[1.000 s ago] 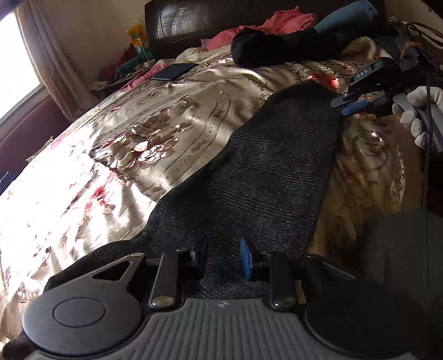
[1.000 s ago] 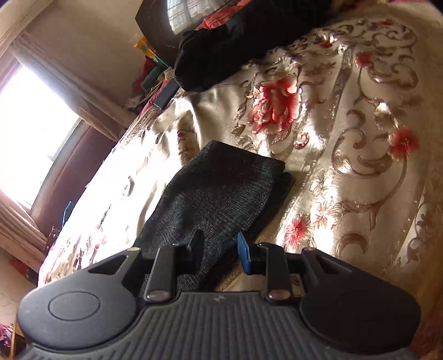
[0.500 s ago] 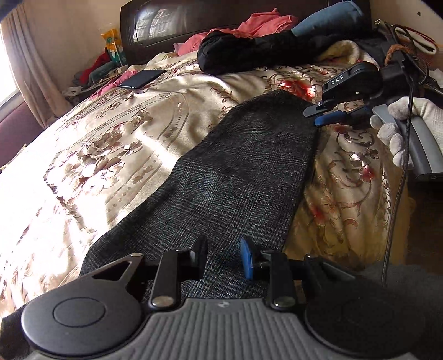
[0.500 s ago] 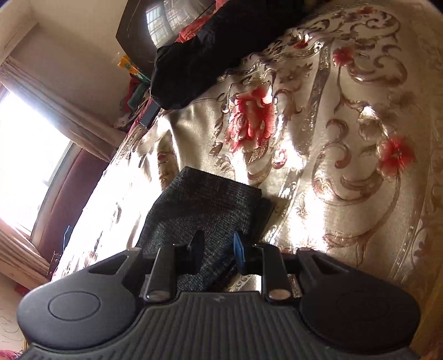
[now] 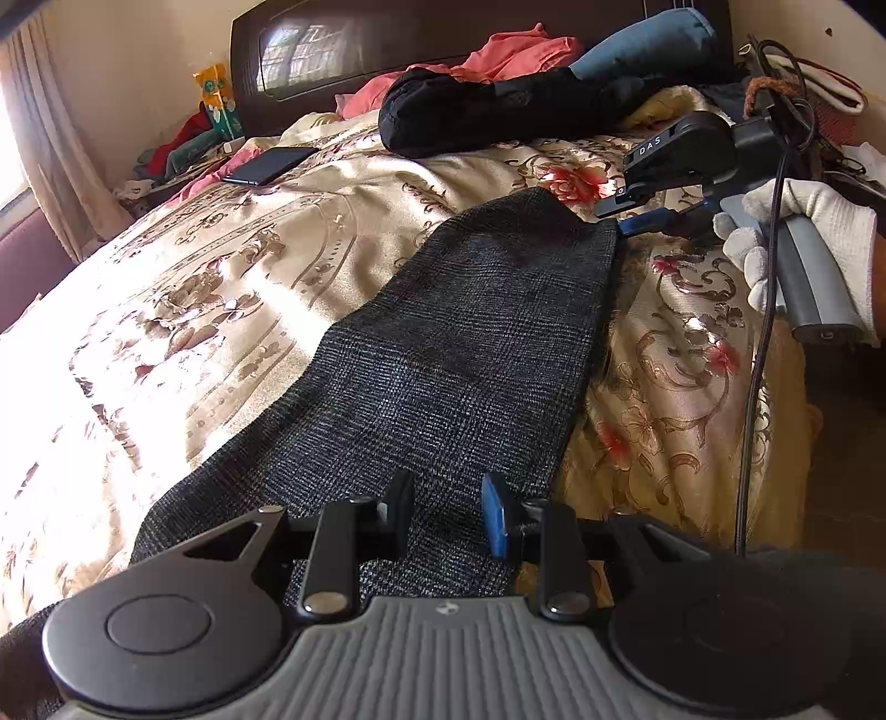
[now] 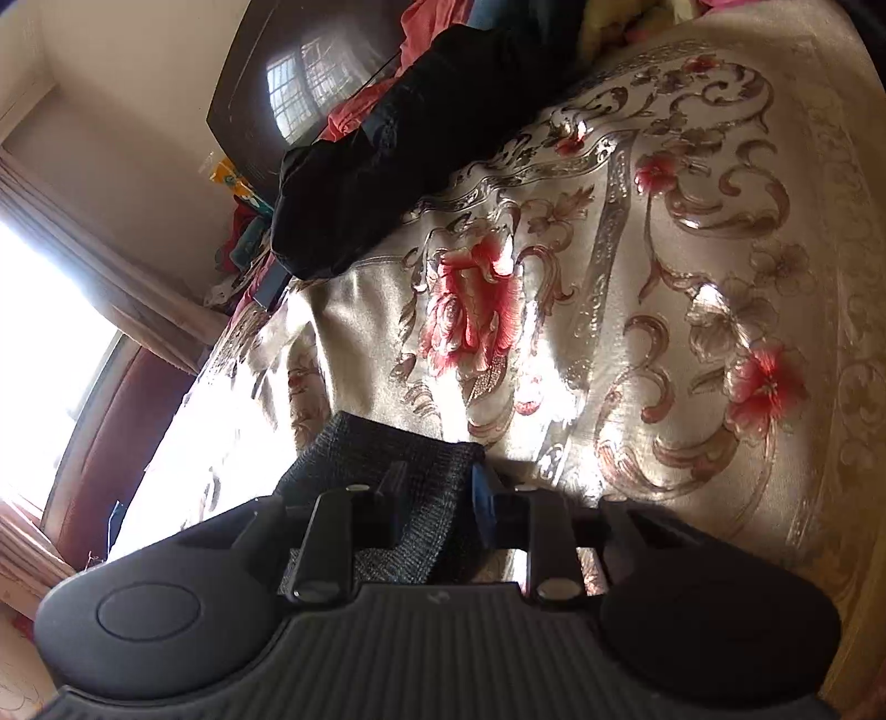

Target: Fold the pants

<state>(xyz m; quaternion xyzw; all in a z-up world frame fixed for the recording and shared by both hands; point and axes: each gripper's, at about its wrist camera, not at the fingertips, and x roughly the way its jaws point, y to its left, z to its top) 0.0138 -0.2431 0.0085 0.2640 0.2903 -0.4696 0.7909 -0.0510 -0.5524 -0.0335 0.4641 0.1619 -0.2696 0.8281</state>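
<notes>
Hard daylight pours in from the window (image 6: 39, 354) at left, blown out to white, and glares off the satin bedspread (image 5: 183, 310) — washed out on its left side. The headboard (image 5: 343, 44) mirrors the window. Fisheye bending curves both views' edges; the focus is sharp.

The pants (image 5: 470, 354) are dark charcoal with a faint plaid check. The bedspread (image 5: 232, 288) is glossy cream-gold with brown scrolls and red flowers. At the far end lie a black garment (image 5: 498, 111), pink cloth (image 5: 515, 52) and a dark brown headboard (image 5: 354, 50).
</notes>
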